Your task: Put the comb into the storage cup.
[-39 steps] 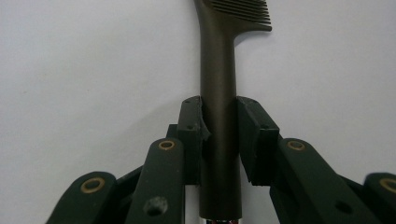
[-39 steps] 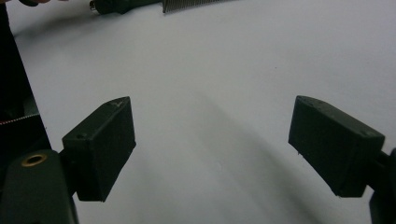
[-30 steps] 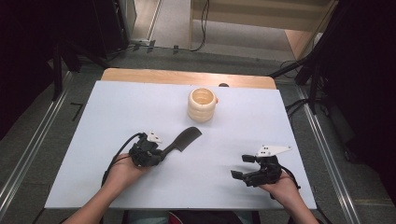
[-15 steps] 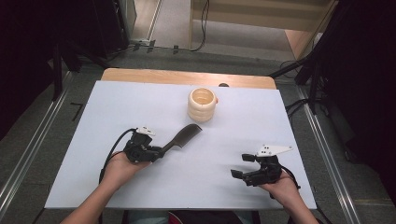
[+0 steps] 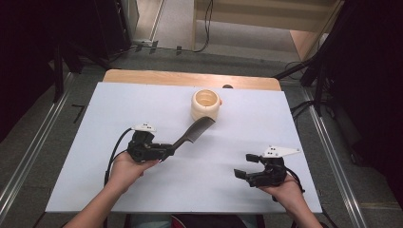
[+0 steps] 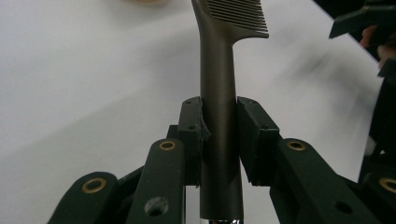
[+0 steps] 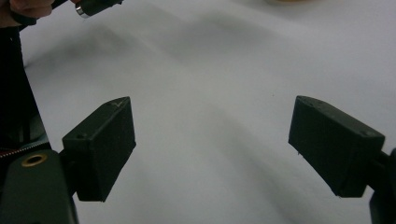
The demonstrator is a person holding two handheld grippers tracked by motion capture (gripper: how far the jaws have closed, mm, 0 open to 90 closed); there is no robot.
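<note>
The left tool [image 5: 164, 151] clamps the comb [image 5: 194, 133] by its handle, teeth end raised toward the cup [image 5: 206, 104] near the desk's far edge, likely so it can drop in. The right tool [image 5: 247, 172] rests wide open, holding nothing, near the front right corner.

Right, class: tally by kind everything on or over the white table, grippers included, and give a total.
Combs: 1, the dark comb clamped in the left gripper
Cups: 1, the cream cup
Grippers: 2, left, and right gripper open
Total: 4
</note>
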